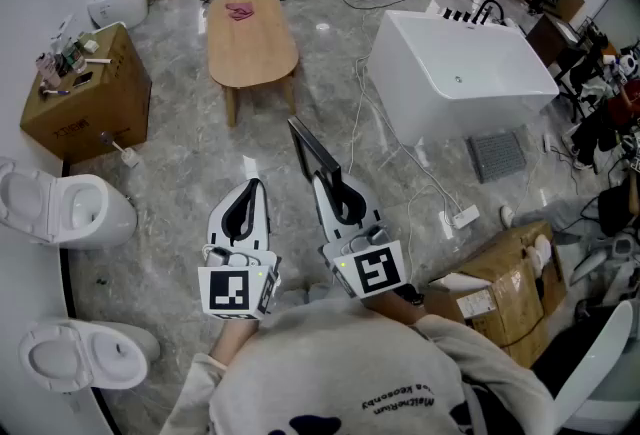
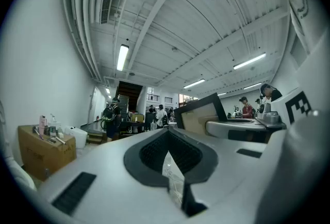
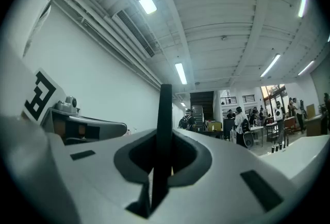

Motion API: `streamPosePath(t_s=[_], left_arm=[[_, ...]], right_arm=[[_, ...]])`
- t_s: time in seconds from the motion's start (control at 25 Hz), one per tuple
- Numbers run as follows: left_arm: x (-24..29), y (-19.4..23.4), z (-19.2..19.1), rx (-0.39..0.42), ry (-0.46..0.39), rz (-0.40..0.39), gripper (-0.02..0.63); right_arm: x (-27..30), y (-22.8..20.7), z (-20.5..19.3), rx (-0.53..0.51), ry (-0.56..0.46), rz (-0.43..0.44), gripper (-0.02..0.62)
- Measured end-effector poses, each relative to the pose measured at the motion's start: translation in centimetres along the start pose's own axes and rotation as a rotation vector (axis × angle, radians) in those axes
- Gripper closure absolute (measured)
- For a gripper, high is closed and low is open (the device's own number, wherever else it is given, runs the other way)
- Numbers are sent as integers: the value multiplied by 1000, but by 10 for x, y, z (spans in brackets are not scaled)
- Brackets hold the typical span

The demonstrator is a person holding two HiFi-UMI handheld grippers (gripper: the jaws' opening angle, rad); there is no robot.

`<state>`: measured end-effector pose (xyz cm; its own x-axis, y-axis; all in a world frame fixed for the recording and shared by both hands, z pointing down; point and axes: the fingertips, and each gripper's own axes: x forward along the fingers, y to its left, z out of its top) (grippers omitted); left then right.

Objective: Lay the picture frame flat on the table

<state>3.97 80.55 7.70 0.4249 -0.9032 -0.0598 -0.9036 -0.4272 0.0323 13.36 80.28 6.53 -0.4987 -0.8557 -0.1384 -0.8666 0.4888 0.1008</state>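
My right gripper (image 1: pixel 322 181) is shut on the lower edge of a black picture frame (image 1: pixel 312 151), which it holds upright in the air above the marble floor. In the right gripper view the frame (image 3: pixel 164 125) shows edge-on as a dark bar clamped between the jaws of the right gripper (image 3: pixel 161 166). The left gripper (image 1: pixel 250 185) hangs beside it on the left, shut, with nothing held. From the left gripper view the frame's pale inner panel (image 2: pixel 200 115) shows to the right of the left gripper (image 2: pixel 170 158). The oval wooden table (image 1: pixel 250 38) stands farther ahead.
A white bathtub (image 1: pixel 460 73) stands ahead to the right, with cables and a power strip (image 1: pixel 465 216) on the floor near it. Two toilets (image 1: pixel 60 208) (image 1: pixel 80 358) line the left wall. A cardboard box (image 1: pixel 85 93) sits at the left, another box (image 1: pixel 510 288) at the right.
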Motion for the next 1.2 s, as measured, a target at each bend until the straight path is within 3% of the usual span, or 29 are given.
streamPosePath(t_s=[0.28,0.56,1.2], left_arm=[[2,16,-11,-19,7,-32,598],[31,23,-20,-9,14,-55,598],[156,77,-15,3,4,44,598]], right_arm=[[8,7,-16,9,22,-36,561],[30,-13,-28,32,20,-49,560],[150,-97,-44,48,-20,54,560]])
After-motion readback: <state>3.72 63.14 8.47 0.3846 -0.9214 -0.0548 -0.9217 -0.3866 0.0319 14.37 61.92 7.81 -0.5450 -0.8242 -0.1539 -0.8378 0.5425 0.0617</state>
